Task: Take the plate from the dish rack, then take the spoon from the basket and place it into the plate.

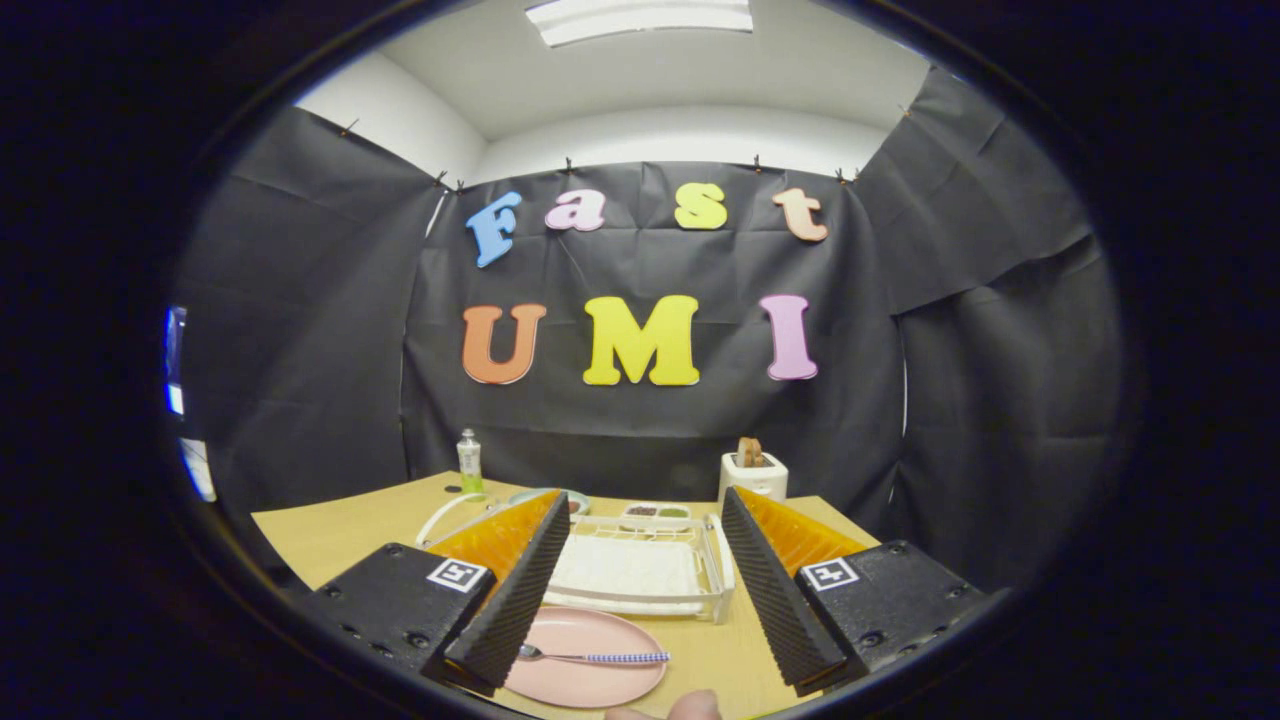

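your tongs (640, 575) stand wide open with nothing between the two black ribbed fingers (515, 590), raised a little above the pale wooden tabletop (340, 535). the round pink plate (585, 655) lies flat on the tabletop at 6 o'clock, partly under the left finger's near end and reaching into the gap between the fingers. the metal spoon with the blue-and-white checked handle (595, 656) rests across the plate, its bowl at 9 o'clock close to the left finger, its handle pointing to 3 o'clock, out to the plate's rim. just beyond the plate, at 12 o'clock from it and between the fingers, sits the clear plastic dish rack with a white ribbed bottom (640, 570). past the rack you have a small white tray with dark and green contents (655, 512), and beside it at 10 o'clock a greenish round dish (545, 497), partly hidden by the left finger. at 11 o'clock, near the tabletop's far edge, a small clear bottle with green liquid (469, 462) stands upright. at 1 o'clock a white box-shaped holder with a brown item sticking out of its top (753, 470) stands against the black cloth wall (300, 350). a fingertip (690, 707) shows at 6 o'clock, just nearer than the plate
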A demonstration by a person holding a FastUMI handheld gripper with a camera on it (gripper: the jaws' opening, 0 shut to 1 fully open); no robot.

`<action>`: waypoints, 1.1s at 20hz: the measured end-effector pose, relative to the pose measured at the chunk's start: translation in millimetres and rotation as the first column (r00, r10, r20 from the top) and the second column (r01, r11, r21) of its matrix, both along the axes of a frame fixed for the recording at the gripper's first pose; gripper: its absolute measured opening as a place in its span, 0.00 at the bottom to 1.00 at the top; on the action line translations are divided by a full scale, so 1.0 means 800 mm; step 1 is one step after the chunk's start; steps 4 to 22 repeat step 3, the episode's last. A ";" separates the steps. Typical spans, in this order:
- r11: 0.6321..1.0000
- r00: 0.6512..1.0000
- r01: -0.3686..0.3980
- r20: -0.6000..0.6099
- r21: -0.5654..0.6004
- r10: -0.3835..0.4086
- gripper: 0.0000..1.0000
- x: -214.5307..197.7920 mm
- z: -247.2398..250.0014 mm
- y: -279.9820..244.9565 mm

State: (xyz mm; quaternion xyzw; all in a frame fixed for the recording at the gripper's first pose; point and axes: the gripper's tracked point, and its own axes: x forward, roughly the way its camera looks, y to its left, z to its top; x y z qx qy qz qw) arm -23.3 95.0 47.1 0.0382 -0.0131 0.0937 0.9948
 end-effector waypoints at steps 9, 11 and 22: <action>1.000 1.000 -0.005 -0.008 0.008 0.005 0.99 0.000 -0.005 0.003; 1.000 1.000 -0.005 -0.008 0.008 0.005 0.99 0.000 -0.005 0.003; 1.000 1.000 -0.005 -0.008 0.008 0.005 0.99 0.000 -0.005 0.003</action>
